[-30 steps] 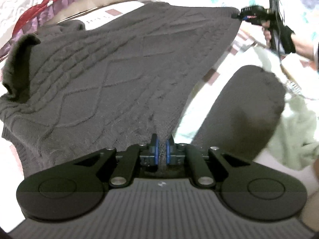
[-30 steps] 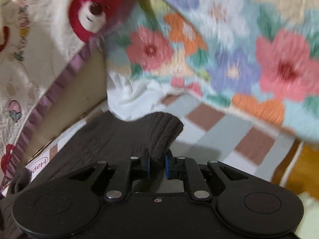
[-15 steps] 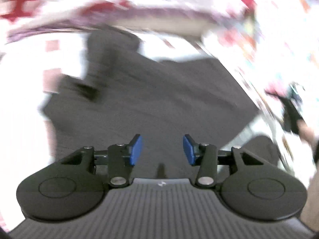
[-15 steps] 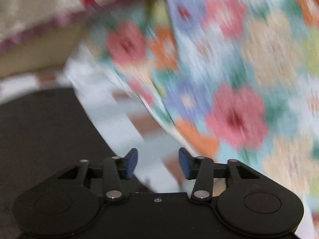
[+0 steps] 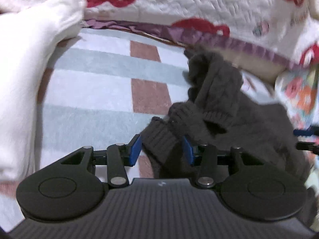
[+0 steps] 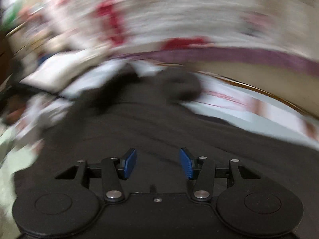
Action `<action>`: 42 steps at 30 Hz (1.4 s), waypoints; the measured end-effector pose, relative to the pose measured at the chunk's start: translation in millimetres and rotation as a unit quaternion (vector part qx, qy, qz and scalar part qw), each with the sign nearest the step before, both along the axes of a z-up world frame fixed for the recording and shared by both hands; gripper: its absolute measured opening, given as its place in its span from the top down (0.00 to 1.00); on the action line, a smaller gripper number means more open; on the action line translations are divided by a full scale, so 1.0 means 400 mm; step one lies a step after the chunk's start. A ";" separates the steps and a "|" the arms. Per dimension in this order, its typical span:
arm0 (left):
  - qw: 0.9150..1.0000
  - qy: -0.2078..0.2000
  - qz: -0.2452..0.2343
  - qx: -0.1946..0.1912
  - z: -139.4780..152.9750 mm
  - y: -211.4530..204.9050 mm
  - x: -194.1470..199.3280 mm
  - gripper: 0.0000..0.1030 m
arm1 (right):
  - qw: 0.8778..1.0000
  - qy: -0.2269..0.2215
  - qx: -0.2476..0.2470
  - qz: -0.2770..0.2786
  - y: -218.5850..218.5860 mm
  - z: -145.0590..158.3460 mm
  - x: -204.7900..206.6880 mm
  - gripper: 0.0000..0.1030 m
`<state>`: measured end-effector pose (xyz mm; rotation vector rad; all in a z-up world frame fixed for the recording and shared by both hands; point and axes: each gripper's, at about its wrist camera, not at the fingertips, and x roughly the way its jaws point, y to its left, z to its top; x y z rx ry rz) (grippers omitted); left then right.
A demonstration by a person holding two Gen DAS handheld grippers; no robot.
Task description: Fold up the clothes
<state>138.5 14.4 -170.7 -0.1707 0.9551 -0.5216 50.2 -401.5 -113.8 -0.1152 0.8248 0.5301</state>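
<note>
A dark grey cable-knit sweater point(image 5: 219, 99) lies on the checked bedsheet point(image 5: 95, 83), with a sleeve bunched up on top of it. My left gripper point(image 5: 161, 150) is open, and a ribbed cuff point(image 5: 159, 141) of the sweater sits loose between its blue pads point(image 5: 136, 149). In the blurred right wrist view, my right gripper point(image 6: 158, 163) is open just above the flat body of the sweater point(image 6: 159, 123), holding nothing. The right gripper point(image 5: 305, 133) also shows at the right edge of the left wrist view.
A white cloth point(image 5: 20, 79) is piled at the left. A white quilt with red patches and a purple frill point(image 5: 199, 4) runs along the back. A floral blanket point(image 5: 299, 91) lies at the right, and a pale green cloth point(image 6: 12, 159) beside the sweater.
Both grippers were shut on the sweater's edge a second ago. Both have let go and opened. The left has swung to the bunched sleeve; the right now points over the sweater's body.
</note>
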 end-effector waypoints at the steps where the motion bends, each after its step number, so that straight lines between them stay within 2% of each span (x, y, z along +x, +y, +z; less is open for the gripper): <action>1: 1.000 -0.001 -0.004 0.010 -0.009 -0.009 0.003 0.59 | 0.999 0.007 0.000 0.039 0.059 0.003 -0.007 0.48; 3: 1.000 -0.002 -0.007 0.014 -0.022 -0.012 0.012 0.59 | 0.993 0.020 0.000 0.118 0.175 0.009 -0.021 0.49; 5: 1.000 -0.001 -0.005 0.010 -0.032 -0.007 0.020 0.59 | 0.980 0.033 -0.007 0.198 0.292 0.010 -0.040 0.71; 8: 1.000 0.007 0.011 -0.007 -0.035 0.015 0.027 0.57 | 0.965 0.031 -0.014 0.261 0.417 0.006 -0.074 0.74; 10: 1.000 0.005 0.022 -0.007 -0.038 0.023 0.031 0.57 | 0.957 0.009 -0.034 0.286 0.491 -0.007 -0.096 0.74; 12: 1.000 -0.001 0.025 -0.006 -0.041 0.023 0.035 0.56 | 0.954 -0.001 -0.048 0.295 0.537 -0.025 -0.102 0.70; 14: 1.000 -0.003 0.019 -0.011 -0.048 0.015 0.040 0.53 | 0.954 0.002 -0.058 0.295 0.566 -0.044 -0.101 0.54; 16: 1.000 -0.009 0.013 -0.013 -0.051 0.005 0.044 0.52 | 0.953 0.004 -0.069 0.295 0.594 -0.064 -0.099 0.46; 19: 0.999 -0.007 0.013 -0.028 -0.057 0.004 0.053 0.54 | 0.954 0.017 -0.086 0.287 0.626 -0.098 -0.092 0.42; 21: 0.999 0.005 0.009 -0.047 -0.063 0.010 0.059 0.64 | 0.956 0.030 -0.104 0.274 0.632 -0.134 -0.086 0.40; 22: 0.999 0.011 0.007 -0.051 -0.066 0.009 0.062 0.86 | 0.955 0.037 -0.110 0.272 0.633 -0.151 -0.087 0.37; 23: 0.999 0.017 0.004 -0.049 -0.068 0.007 0.063 0.86 | 0.955 0.039 -0.111 0.272 0.630 -0.166 -0.089 0.31; 26: 0.999 0.011 -0.005 -0.029 -0.061 -0.012 0.056 0.90 | 0.956 0.006 -0.084 0.280 0.615 -0.184 -0.096 0.22; 28: 1.000 -0.003 -0.009 -0.010 -0.045 -0.021 0.048 0.92 | 0.954 -0.001 -0.079 0.290 0.611 -0.189 -0.091 0.21; 30: 1.000 -0.017 -0.003 -0.001 -0.020 -0.016 0.038 0.93 | 0.951 -0.004 -0.084 0.299 0.619 -0.185 -0.089 0.26; 32: 0.999 -0.031 0.006 0.004 0.014 -0.001 0.024 0.93 | 0.953 -0.013 -0.078 0.293 0.617 -0.173 -0.086 0.63; 33: 0.999 -0.038 0.009 0.006 0.033 0.008 0.017 0.93 | 0.956 -0.009 -0.060 0.288 0.608 -0.162 -0.084 0.77; 34: 0.999 -0.046 0.012 0.009 0.051 0.018 0.010 0.93 | 0.958 -0.006 -0.041 0.283 0.600 -0.150 -0.081 0.86; 37: 0.998 -0.062 0.018 0.017 0.101 0.044 -0.006 0.93 | 0.964 0.004 0.014 0.267 0.575 -0.115 -0.072 0.88; 40: 0.998 -0.051 0.027 0.009 0.132 0.075 -0.017 0.94 | 0.958 0.020 0.077 0.276 0.567 -0.070 -0.085 0.88; 42: 0.998 -0.044 0.034 0.020 0.136 0.091 -0.023 0.94 | 0.954 0.043 0.106 0.275 0.565 -0.058 -0.080 0.88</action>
